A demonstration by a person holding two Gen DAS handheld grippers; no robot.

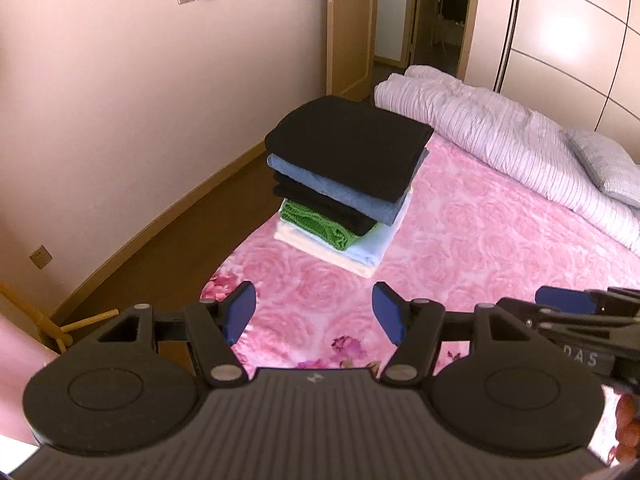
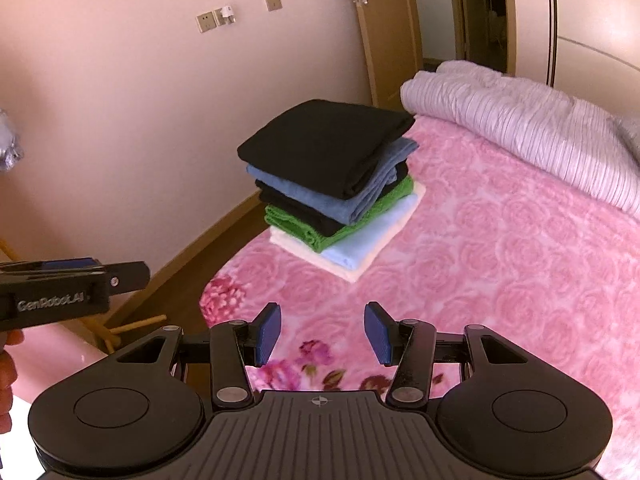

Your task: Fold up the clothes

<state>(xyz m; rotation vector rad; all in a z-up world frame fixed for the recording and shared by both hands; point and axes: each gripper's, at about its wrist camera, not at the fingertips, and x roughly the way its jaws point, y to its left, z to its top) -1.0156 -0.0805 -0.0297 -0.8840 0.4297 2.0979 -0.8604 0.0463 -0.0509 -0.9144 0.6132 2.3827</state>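
Note:
A stack of folded clothes (image 1: 344, 184) (image 2: 332, 184) sits near the left edge of the pink rose-patterned bed (image 1: 480, 248) (image 2: 500, 248). From the top it shows black, blue, black, green, pale blue and cream layers. My left gripper (image 1: 314, 312) hangs open above the bed, short of the stack, with nothing between its blue pads. My right gripper (image 2: 322, 332) is open and empty too, beside the left one. In the left wrist view the right gripper (image 1: 576, 304) shows at the right edge. The left gripper (image 2: 72, 276) shows at the left edge of the right wrist view.
A rolled striped quilt (image 1: 500, 136) (image 2: 520, 128) lies along the far side of the bed, with a grey pillow (image 1: 608, 164) by it. Brown floor (image 1: 192, 216) runs between bed and pink wall. A wooden door (image 1: 348, 24) stands behind. Wooden poles (image 1: 60, 328) rest at lower left.

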